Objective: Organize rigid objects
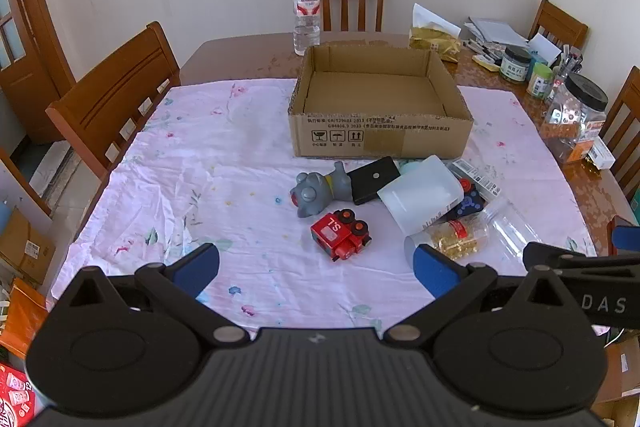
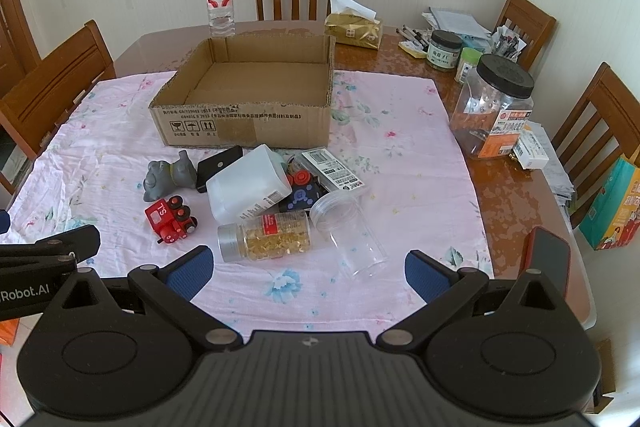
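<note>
Both sets of fingers are wide open and hold nothing: the left gripper and the right gripper hang over the desk's near edge. The toys, like the red train, lie mid-desk before the cardboard box

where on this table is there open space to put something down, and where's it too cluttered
Free: the pink cloth left of the cardboard box and grey toy, toward the chairs; the near strip between the red train and both open tongs; the box's bare floor. Crowded: the pile in front of the box around the white jug, and the jars at right.
</note>
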Motion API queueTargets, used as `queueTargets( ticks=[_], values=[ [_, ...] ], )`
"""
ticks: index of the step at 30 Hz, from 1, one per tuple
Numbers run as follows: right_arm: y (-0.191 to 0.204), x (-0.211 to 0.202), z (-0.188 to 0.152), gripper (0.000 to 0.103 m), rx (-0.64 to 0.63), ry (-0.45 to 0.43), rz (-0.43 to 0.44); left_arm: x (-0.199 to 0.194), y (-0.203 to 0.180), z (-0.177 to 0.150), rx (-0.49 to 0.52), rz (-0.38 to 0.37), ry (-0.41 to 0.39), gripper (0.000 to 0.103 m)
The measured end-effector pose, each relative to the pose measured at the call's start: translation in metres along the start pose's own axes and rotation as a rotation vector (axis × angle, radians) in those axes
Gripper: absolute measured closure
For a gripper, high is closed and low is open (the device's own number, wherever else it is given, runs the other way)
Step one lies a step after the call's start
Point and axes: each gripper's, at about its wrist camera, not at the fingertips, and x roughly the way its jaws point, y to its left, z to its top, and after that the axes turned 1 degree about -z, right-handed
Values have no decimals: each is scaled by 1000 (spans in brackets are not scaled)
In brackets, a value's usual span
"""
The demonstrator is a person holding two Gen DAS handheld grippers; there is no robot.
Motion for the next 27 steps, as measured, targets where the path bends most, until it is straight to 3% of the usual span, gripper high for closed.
queueTargets(
  ticks=[18, 27],
  values=[
    [-6, 28, -14, 0, -71, -44, 16, 40, 9, -8, 39, -86, 2, 0],
    [-27, 71, -31, 0, -58, 59, -54, 68, 15, -12, 72, -106, 44, 0]
  ],
)
